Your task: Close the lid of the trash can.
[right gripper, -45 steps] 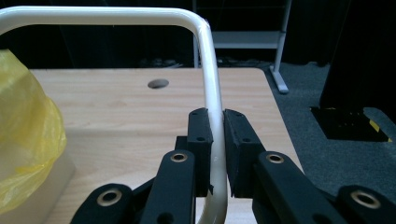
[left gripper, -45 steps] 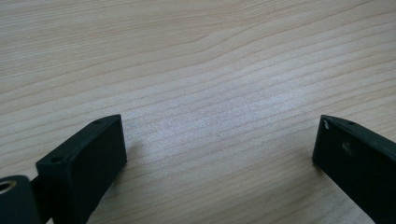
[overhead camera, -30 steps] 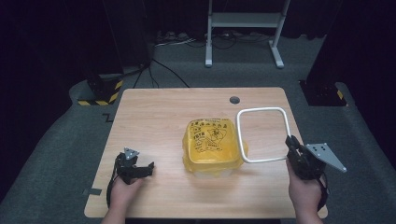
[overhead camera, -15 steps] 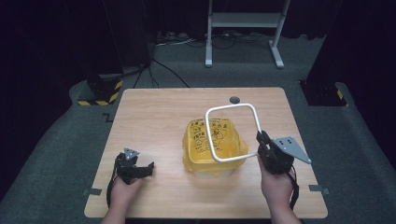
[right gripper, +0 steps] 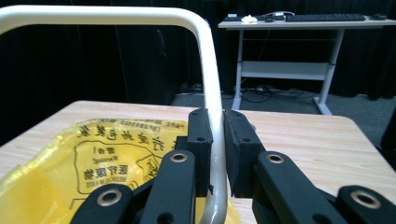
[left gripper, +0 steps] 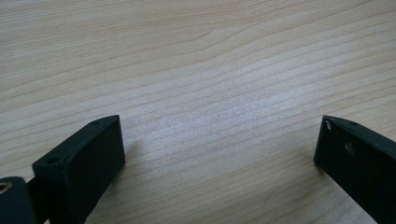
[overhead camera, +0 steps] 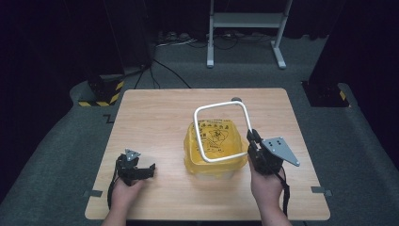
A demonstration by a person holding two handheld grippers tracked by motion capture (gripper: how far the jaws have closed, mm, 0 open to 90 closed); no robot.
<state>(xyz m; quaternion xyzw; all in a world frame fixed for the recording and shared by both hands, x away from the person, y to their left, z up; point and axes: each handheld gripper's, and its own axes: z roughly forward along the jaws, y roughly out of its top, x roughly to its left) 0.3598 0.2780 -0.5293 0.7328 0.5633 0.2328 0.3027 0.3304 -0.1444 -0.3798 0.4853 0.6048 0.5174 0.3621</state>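
The table is standing on a grey floor, and its pale wood top is carrying everything in use. In the right gripper view a second table is showing far behind, against dark curtains, with a keyboard lying on it.

On the near half of the table, a little right of the middle, a bin is sitting, lined with a yellow bag that is folding over its rim and carrying black print on the far flap. It is lying well in from the near edge and clear of the right edge.

Above the bin a white frame, a rounded square of thin tube, is hovering tilted, its far side lifted toward the far edge of the table and its near right corner lying low over the bag's right side. Whether it is touching the bag cannot be told.

The right gripper is sitting just right of the bin, near the near right part of the table, and it is clenching the frame at that corner: in the right gripper view its two black jaws are pressing on the tube from both sides.

The left gripper is resting near the near left corner, well apart from the bin. Its jaws are standing wide, released, with bare wood between them.
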